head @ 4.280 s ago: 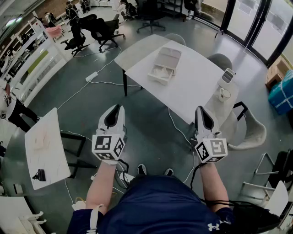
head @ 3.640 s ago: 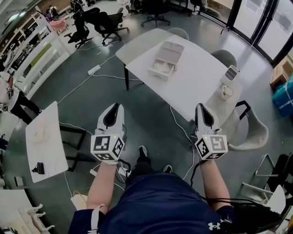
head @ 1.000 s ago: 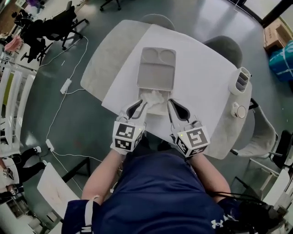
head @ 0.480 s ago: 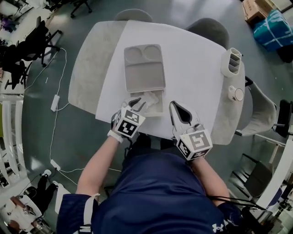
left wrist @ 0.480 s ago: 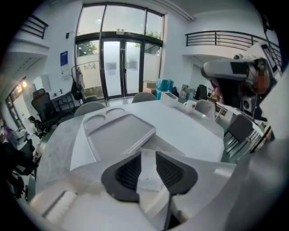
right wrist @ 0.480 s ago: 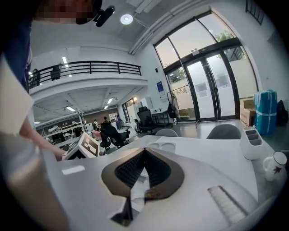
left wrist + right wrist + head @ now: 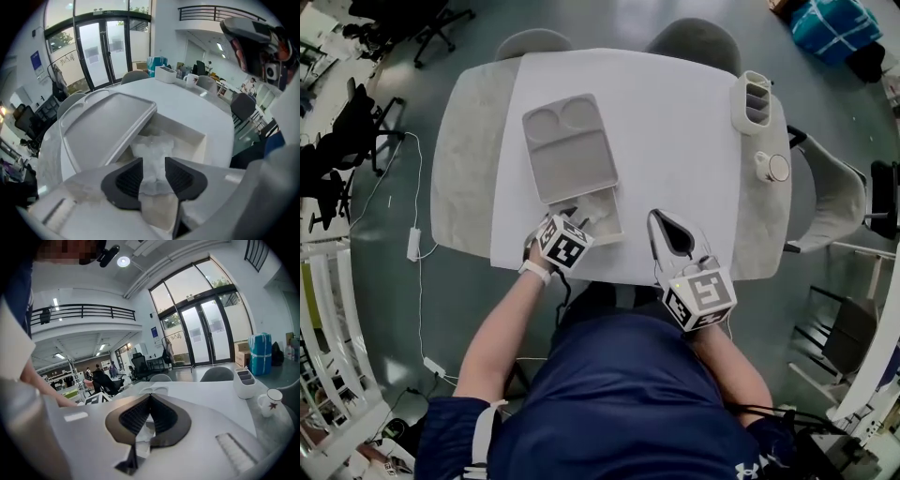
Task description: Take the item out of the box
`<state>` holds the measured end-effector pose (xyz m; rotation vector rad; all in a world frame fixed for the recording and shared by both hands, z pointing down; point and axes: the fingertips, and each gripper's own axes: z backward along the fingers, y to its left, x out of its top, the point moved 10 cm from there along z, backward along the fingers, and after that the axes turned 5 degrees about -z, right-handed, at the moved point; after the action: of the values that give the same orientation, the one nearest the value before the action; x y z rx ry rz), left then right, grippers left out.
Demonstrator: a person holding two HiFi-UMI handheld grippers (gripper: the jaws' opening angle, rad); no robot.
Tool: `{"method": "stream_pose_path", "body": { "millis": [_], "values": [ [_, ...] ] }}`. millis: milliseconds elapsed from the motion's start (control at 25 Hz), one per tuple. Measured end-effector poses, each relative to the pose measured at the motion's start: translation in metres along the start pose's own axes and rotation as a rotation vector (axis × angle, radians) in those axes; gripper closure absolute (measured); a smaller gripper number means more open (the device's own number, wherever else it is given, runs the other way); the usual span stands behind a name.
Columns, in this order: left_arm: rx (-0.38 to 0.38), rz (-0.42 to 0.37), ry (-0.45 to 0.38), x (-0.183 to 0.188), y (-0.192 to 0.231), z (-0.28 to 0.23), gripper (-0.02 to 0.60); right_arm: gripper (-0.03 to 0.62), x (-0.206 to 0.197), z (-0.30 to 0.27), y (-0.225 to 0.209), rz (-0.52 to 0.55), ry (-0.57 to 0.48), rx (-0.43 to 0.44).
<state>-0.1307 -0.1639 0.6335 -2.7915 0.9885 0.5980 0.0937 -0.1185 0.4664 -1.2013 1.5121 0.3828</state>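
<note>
The item (image 7: 153, 146) is pale and crumpled, perhaps plastic wrap; the lid (image 7: 105, 126) and the left gripper's (image 7: 153, 171) jaws hide its edges. In the head view that gripper covers most of the box's (image 7: 616, 228) inside. The right gripper's (image 7: 149, 404) own body blocks the box from its view.

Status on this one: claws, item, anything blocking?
Left claw open over the box; crumpled white item inside, not gripped. Right claw shut, empty. Lid open, nothing blocking.

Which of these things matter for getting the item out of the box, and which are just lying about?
Part of the job: box, open lid, crumpled white item inside, left gripper.
Just lying about: white holder, mug, chairs.
</note>
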Motion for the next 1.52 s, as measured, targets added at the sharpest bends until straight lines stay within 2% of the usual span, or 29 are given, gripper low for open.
{"method": "stream_pose_path", "body": {
  "millis": [160,240,400,520,600,680,760,960,1160,1280,1520],
  "values": [
    [0.002,-0.04,0.043,0.0,0.001,-0.013,0.426,0.591,-0.005,0.008,-0.006,-0.015,-0.003,-0.038],
    [0.009,-0.057,0.068,-0.001,0.002,-0.018,0.457,0.591,-0.007,0.011,-0.009,-0.022,-0.005,-0.052],
    [-0.002,-0.089,0.098,-0.001,0.001,-0.022,0.474,0.591,-0.01,0.016,-0.012,-0.03,-0.006,-0.07],
    [0.017,-0.209,0.142,0.0,-0.004,-0.025,0.474,0.591,-0.01,0.018,-0.011,-0.029,-0.006,-0.072],
    [0.068,-0.327,0.175,0.003,-0.011,-0.026,0.474,0.591,-0.009,0.019,-0.01,-0.025,-0.006,-0.07],
    [0.115,-0.404,0.188,0.004,-0.015,-0.029,0.474,0.591,-0.009,0.02,-0.011,-0.02,-0.003,-0.07],
    [0.129,-0.436,0.187,0.004,-0.017,-0.032,0.483,0.591,-0.01,0.021,-0.011,-0.02,0.002,-0.073],
    [0.077,-0.489,0.198,0.003,-0.02,-0.031,0.561,0.591,-0.009,0.024,-0.008,-0.024,0.01,-0.074],
    [0.045,-0.503,0.174,0.002,-0.022,-0.026,0.572,0.591,-0.011,0.025,-0.009,-0.017,0.01,-0.057],
    [0.087,-0.518,0.137,0.006,-0.022,-0.014,0.573,0.591,-0.011,0.025,-0.01,-0.012,0.01,-0.048],
    [0.16,-0.519,-0.011,0.022,-0.028,0.026,0.574,0.591,-0.009,0.022,-0.003,0.001,0.017,-0.014]
  ]
}}
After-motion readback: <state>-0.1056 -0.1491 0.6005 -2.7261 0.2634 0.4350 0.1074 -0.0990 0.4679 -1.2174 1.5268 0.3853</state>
